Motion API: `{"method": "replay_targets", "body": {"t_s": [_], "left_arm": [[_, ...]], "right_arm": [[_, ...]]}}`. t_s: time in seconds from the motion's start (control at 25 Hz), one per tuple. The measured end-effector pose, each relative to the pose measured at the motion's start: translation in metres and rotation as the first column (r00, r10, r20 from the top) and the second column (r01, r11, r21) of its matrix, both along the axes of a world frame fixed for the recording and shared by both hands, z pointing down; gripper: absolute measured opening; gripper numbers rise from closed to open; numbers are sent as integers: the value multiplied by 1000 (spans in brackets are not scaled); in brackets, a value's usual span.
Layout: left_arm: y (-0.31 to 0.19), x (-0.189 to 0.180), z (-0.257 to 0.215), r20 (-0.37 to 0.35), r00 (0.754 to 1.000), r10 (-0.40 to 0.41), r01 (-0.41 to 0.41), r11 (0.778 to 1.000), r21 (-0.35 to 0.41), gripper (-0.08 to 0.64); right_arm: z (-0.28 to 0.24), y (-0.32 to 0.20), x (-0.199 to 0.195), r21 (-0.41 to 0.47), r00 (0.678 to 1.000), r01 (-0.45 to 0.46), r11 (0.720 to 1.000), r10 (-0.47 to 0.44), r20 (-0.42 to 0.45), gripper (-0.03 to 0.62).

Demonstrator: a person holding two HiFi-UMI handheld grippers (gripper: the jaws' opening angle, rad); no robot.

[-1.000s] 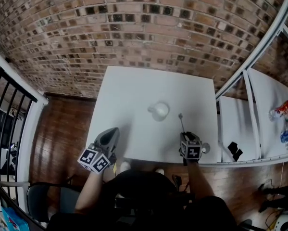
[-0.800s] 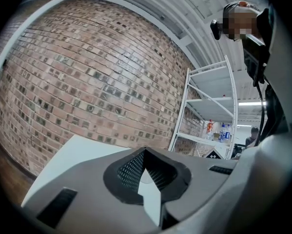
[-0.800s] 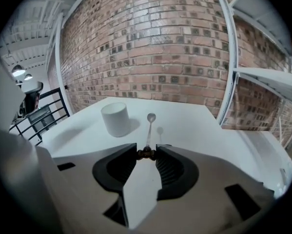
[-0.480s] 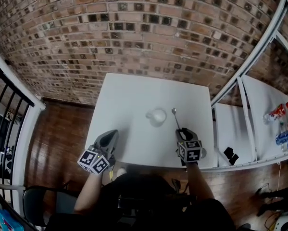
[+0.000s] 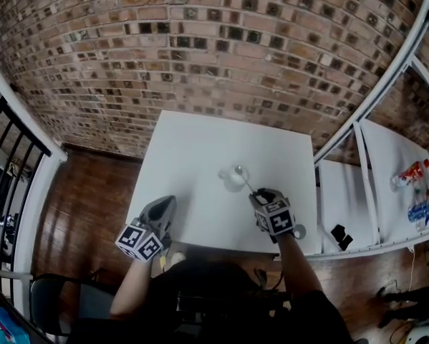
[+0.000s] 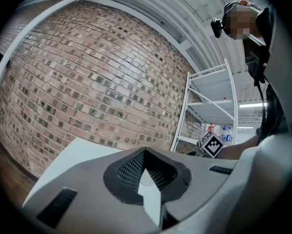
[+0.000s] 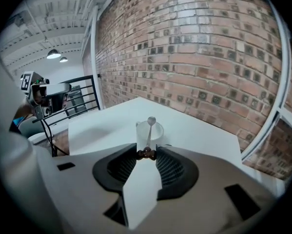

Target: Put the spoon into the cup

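A white cup (image 5: 230,180) stands near the middle of the white table (image 5: 193,149). My right gripper (image 5: 259,195) is shut on the dark end of a metal spoon (image 5: 247,183), just to the cup's near right. The spoon slants up and away, and its bowl hangs over the cup's mouth. In the right gripper view the spoon (image 7: 148,136) runs from the right gripper (image 7: 146,154) toward the cup (image 7: 155,132) straight ahead. My left gripper (image 5: 167,203) rests at the table's near left edge, jaws together and empty. The left gripper (image 6: 145,152) points level toward the brick wall.
White shelving (image 5: 372,178) stands right of the table, with bottles (image 5: 413,172) on one shelf. A small round thing (image 5: 299,230) sits at the table's near right corner. A brick wall (image 5: 200,41) is behind, a black railing (image 5: 6,156) to the left, and a chair (image 5: 56,292) beside the person.
My right gripper has risen and moved left toward the cup with the spoon, so the spoon's bowl went from right of the cup to over its mouth. The left gripper stayed still.
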State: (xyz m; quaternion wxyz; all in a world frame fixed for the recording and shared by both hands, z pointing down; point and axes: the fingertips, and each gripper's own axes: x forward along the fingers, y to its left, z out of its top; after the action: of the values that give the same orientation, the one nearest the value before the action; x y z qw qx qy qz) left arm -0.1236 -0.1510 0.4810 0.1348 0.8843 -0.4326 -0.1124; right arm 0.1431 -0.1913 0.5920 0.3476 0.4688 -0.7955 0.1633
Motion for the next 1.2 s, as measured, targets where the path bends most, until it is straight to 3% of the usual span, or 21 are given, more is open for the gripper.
{"method": "replay_targets", "body": {"t_s": [0.2,0.52,0.72,0.96,1.08,1.2], "left_arm": [[2,-4,-1,-6,1000,-11,11,1000,2,5],[5,-19,-2,-4,999,-50,50,999,4,5],[6,-22,-2,-7,998,-62,62,998,4,5],[10,-24,-2,-5,998,-66,66,998,6,5],[13,-29,-3,-3,997,-80,80,997,6,5],[15,-37,-3,-2,995,-97,97,995,6,5]], "right_arm": [[-13,-9,-17,-68,994,94,993,-98,-57,130],[-4,-24,-11,-177,970,159,971,-187,-157,130],[2,-29,-11,-279,931,209,937,-278,-236,130],[11,-35,-34,-350,911,256,901,-346,-224,130],[18,-38,-30,-364,918,218,906,-317,-239,130],[22,-51,-22,-319,923,175,932,-268,-275,130]]}}
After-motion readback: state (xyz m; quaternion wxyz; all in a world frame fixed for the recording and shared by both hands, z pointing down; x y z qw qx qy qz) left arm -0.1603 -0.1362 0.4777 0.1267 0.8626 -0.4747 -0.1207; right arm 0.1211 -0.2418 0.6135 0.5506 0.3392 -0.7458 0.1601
